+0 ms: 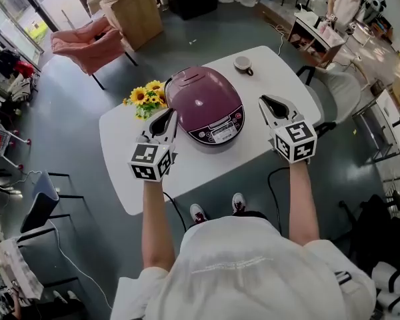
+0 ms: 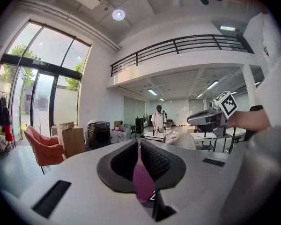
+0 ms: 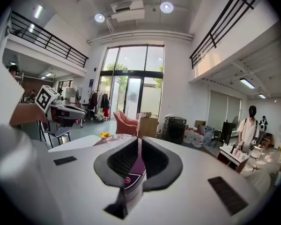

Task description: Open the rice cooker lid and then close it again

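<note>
A purple rice cooker [image 1: 203, 102] stands on the white table [image 1: 123, 159] with its lid down and its control panel facing me. My left gripper [image 1: 168, 114] hovers just left of the cooker, above the table, and its jaws are shut with nothing in them. My right gripper [image 1: 263, 101] hovers just right of the cooker at about the same height, also shut and empty. Both point roughly level, away from me. In the left gripper view the shut jaws [image 2: 139, 146] leave a thin slit that shows purple below. The right gripper view [image 3: 139, 144] shows the cooker's panel [image 3: 127, 179] under its jaws.
Sunflowers [image 1: 147, 97] lie on the table behind the left gripper. A cup [image 1: 243, 64] sits near the far edge. A pink armchair [image 1: 90, 45] and a wooden cabinet [image 1: 130, 12] stand beyond the table. A grey chair [image 1: 337, 89] is at the right.
</note>
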`<state>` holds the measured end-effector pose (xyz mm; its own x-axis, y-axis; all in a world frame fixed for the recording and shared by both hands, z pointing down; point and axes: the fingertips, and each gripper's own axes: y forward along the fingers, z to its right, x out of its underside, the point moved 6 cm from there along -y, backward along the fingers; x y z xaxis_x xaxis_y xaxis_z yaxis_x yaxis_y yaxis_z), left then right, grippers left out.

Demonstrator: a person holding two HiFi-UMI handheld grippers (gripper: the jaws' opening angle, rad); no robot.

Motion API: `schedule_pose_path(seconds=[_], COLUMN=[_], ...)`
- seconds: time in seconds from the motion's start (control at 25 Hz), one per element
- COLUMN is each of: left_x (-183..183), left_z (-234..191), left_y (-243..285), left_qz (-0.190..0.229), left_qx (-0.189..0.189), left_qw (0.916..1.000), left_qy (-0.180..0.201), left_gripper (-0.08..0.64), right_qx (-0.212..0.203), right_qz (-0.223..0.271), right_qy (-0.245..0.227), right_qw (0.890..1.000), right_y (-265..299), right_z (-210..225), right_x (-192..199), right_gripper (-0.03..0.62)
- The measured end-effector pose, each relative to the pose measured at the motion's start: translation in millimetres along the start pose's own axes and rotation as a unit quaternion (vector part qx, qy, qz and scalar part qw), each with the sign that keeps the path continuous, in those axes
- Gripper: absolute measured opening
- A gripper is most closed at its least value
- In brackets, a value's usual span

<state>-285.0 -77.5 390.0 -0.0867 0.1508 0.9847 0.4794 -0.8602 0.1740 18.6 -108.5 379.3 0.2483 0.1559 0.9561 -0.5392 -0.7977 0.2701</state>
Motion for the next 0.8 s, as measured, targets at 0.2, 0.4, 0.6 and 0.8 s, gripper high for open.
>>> schedule_pose_path(seconds=[0.2, 0.4, 0.6, 0.8], left_x=[-20, -35, -52, -69], left_z=[8, 17, 26, 32], left_y=[-13, -19, -19, -22], left_qz=[0.019, 0.03, 0.044, 0.067], left_qx=[-0.001, 0.004, 0.007, 0.009], left_qw=[0.9996, 0.9987, 0.9962, 0.9939], left_qy=[0.022, 0.041, 0.075, 0.087], left_gripper=[0.029, 0.029, 0.029, 0.029], right_qx=[0.007, 0.008, -0.01, -0.016], right_qz=[0.02, 0.038, 0.048, 0.059], right_qy=[0.0, -0.02, -0.043, -0.052], right_qw=[1.0, 0.999, 0.998, 0.997], right_y=[-13, -18, -17, -20], right_z=[-7, -18, -31, -40], right_x=[-13, -30, -43, -50], right_gripper=[0.038, 0.038, 0.037, 0.035])
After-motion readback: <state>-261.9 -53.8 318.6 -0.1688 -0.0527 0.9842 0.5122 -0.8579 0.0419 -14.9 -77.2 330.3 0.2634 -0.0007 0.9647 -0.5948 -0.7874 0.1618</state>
